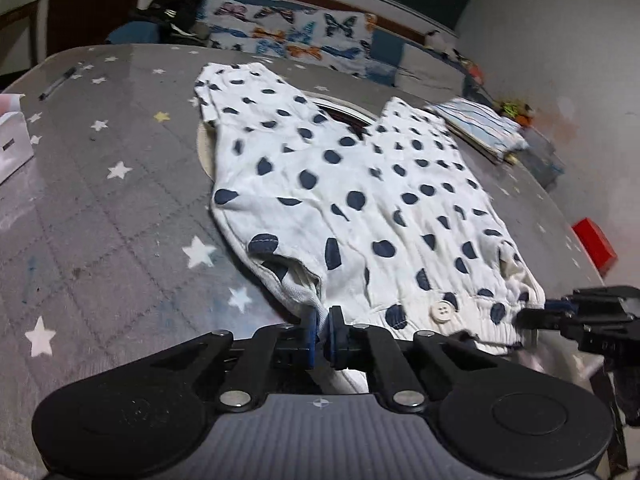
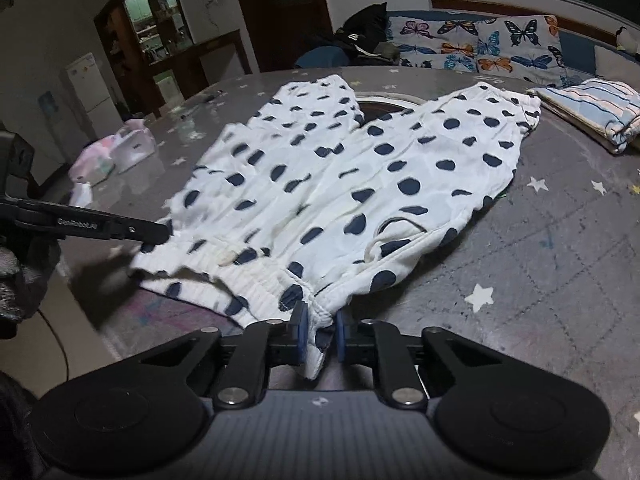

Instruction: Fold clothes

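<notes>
White trousers with dark blue dots lie spread on the grey star-patterned table cover, legs pointing away and the waistband near me. My left gripper is shut on the waistband's left corner. My right gripper is shut on the waistband's right corner. The trousers also show in the right wrist view. The right gripper shows in the left wrist view at the waistband's right end. The left gripper shows in the right wrist view at the waistband's left end.
A folded striped cloth lies at the table's far right, also in the right wrist view. A red box sits at the right edge. A white box and a pen lie at the left. A butterfly-print sofa stands behind.
</notes>
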Tool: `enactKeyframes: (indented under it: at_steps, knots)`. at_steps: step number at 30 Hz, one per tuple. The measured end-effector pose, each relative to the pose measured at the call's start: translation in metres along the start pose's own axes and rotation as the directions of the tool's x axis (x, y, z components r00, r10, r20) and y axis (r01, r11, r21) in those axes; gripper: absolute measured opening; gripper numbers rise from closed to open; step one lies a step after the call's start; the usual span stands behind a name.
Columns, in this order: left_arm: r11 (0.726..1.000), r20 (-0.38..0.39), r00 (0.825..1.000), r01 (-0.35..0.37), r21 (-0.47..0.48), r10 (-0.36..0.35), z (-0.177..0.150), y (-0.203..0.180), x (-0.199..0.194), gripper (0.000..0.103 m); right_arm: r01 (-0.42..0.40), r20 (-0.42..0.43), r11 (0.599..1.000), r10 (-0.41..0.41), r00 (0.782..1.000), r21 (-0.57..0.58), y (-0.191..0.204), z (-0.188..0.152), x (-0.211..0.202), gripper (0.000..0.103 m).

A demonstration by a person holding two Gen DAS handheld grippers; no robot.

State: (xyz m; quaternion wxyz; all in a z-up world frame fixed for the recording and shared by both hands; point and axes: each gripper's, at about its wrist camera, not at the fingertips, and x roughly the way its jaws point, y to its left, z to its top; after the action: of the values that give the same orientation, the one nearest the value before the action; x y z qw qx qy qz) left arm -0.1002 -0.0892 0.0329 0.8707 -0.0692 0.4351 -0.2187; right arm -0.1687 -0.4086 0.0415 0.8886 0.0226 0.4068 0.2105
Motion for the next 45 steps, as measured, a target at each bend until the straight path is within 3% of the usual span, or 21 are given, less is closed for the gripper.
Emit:
enactKeyframes:
  at_steps: [5, 8, 11, 15, 19, 28, 32, 39, 45]
  knots:
    - [0.999, -0.077, 0.997, 0.025, 0.025, -0.023, -0.009, 0.004, -0.003, 0.007, -0.029, -0.034, 0.999, 0.029, 0.999, -0.020, 0.000, -0.008, -0.011, 0.013]
    - [0.998, -0.076, 0.996, 0.039, 0.051, -0.035, -0.005, 0.005, -0.008, 0.015, -0.034, -0.069, 0.999, 0.032, 0.997, -0.020, -0.001, -0.013, -0.008, 0.024]
    - [0.995, -0.046, 0.998, 0.056, 0.083, -0.052, 0.004, 0.008, -0.020, 0.017, -0.032, -0.075, 0.999, 0.029, 0.997, -0.044, 0.001, -0.012, -0.018, 0.027]
    - [0.996, 0.016, 1.000, 0.025, 0.086, -0.026, 0.020, 0.014, -0.029, 0.020, 0.004, -0.053, 0.997, -0.008, 0.999, -0.075, -0.005, -0.003, -0.031, 0.036]
    - [0.998, 0.065, 0.998, -0.015, 0.061, 0.011, 0.041, 0.022, -0.019, 0.031, 0.066, 0.001, 0.996, -0.066, 0.998, -0.068, -0.020, 0.015, -0.028, 0.036]
    - [0.999, 0.118, 0.993, -0.026, 0.045, 0.020, 0.102, 0.030, 0.050, 0.032, 0.177, 0.079, 0.984, -0.174, 0.982, -0.032, -0.065, 0.073, 0.028, 0.039]
    - [0.998, 0.111, 0.992, -0.065, 0.017, 0.063, 0.118, 0.041, 0.084, 0.029, 0.204, 0.089, 0.979, -0.203, 0.975, -0.008, -0.079, 0.095, 0.060, 0.039]
    - [0.988, 0.128, 0.982, -0.147, 0.042, 0.140, 0.113, 0.058, 0.099, 0.025, 0.269, 0.042, 0.963, -0.270, 0.962, 0.029, -0.104, 0.097, 0.091, 0.039]
    - [0.980, 0.158, 0.969, -0.197, 0.033, 0.190, 0.107, 0.071, 0.091, 0.018, 0.303, 0.034, 0.953, -0.304, 0.952, 0.031, -0.113, 0.080, 0.078, 0.039]
